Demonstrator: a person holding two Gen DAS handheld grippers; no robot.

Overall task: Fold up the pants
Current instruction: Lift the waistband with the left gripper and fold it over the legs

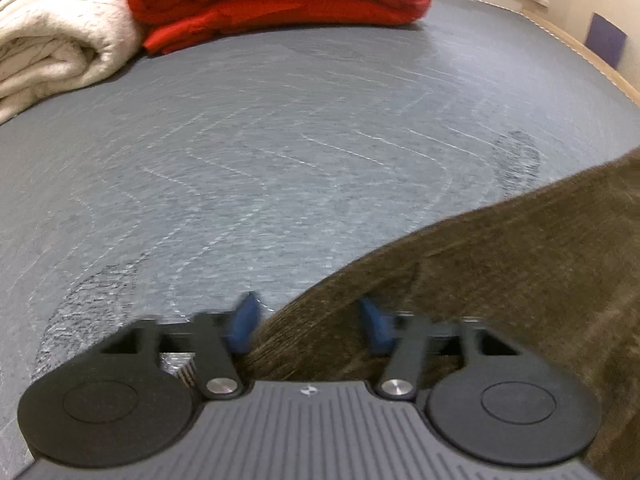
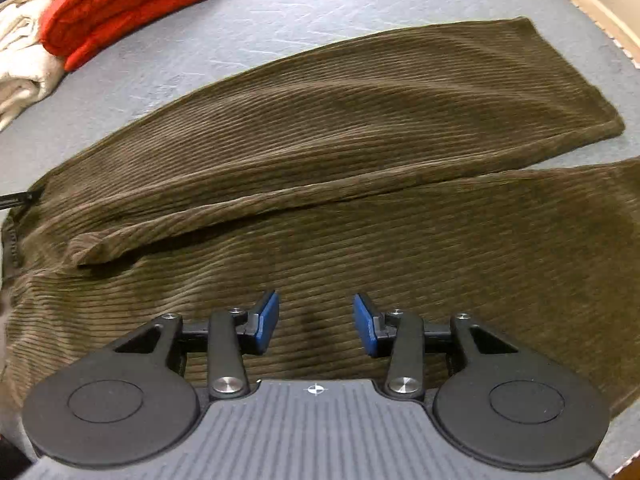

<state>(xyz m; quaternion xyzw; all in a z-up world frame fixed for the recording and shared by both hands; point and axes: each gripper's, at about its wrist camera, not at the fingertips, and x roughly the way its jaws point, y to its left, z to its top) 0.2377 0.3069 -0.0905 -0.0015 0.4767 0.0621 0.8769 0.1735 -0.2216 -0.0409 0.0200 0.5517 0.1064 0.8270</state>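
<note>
Brown corduroy pants [image 2: 340, 184] lie flat on the grey surface, both legs stretched toward the right, the far leg overlapping the near one along a fold. My right gripper [image 2: 315, 326] is open just above the near leg, with nothing between its blue pads. In the left wrist view, my left gripper [image 1: 308, 326] is open at the left edge of the pants [image 1: 500, 280]; fabric lies between its jaws. The view is blurred by motion. A dark tip [image 2: 16, 199] at the far left edge of the right wrist view touches the waistband corner.
A folded red blanket [image 1: 276, 4] and a folded cream blanket [image 1: 52, 52] sit at the far left of the grey surface [image 1: 260, 152]. The surface's wooden edge [image 2: 592, 4] runs along the right side.
</note>
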